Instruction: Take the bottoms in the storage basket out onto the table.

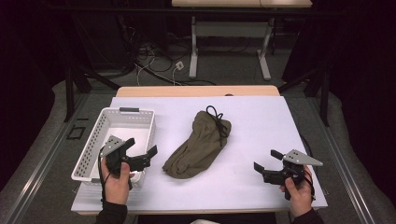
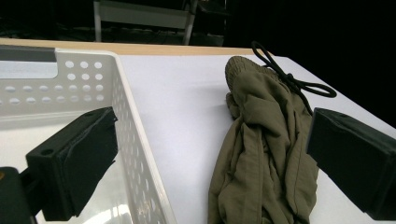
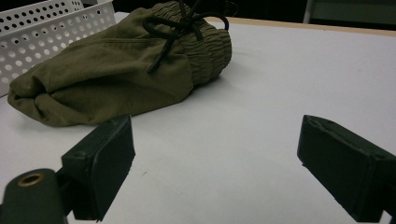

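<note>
Surface: white table sheet point(image 1: 261, 121), dark room behind it.
Trousers: olive bundle point(image 1: 200, 145) lies in the middle, waistband and black drawstring point(image 1: 217, 122) at the far end.
Basket: white, perforated point(image 1: 140, 122), just left of the bundle.
Left gripper point(image 1: 141, 154): I hold it wide open and empty, above the basket's near right corner.
Right gripper point(image 1: 267, 160): also wide open, empty, near right of the cloth.
Advice: I should pinch thick folds at both ends and avoid the cord.

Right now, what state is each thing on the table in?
Left tool: open, holding nothing, over the basket's near corner.
Right tool: open, holding nothing.
Olive trousers: bunched up, lying on the table.
Black drawstring: loose, lying over the waistband.
White basket: upright, apparently empty.
</note>
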Available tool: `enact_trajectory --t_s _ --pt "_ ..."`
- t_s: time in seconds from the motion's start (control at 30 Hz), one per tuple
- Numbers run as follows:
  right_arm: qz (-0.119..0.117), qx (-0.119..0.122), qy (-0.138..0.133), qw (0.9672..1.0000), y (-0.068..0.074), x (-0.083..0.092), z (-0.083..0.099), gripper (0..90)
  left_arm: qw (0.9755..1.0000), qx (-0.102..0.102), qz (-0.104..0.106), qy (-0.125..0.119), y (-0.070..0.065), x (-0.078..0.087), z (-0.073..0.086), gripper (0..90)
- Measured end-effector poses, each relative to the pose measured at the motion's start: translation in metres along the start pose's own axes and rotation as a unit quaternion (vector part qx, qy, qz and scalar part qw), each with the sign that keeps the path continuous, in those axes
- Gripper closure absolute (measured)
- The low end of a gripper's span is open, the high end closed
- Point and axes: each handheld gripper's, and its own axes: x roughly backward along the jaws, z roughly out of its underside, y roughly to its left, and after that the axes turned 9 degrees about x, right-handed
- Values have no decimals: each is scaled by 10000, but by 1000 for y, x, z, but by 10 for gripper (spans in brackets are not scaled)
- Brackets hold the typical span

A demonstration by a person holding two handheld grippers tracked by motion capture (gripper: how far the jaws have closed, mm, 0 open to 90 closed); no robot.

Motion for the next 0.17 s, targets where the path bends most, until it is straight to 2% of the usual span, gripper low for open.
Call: enact_trajectory --t_s 0.17 --pt "-5 7 3 10000 0 0 0 109 10000 6 -6 -35 0 1 -1 24"
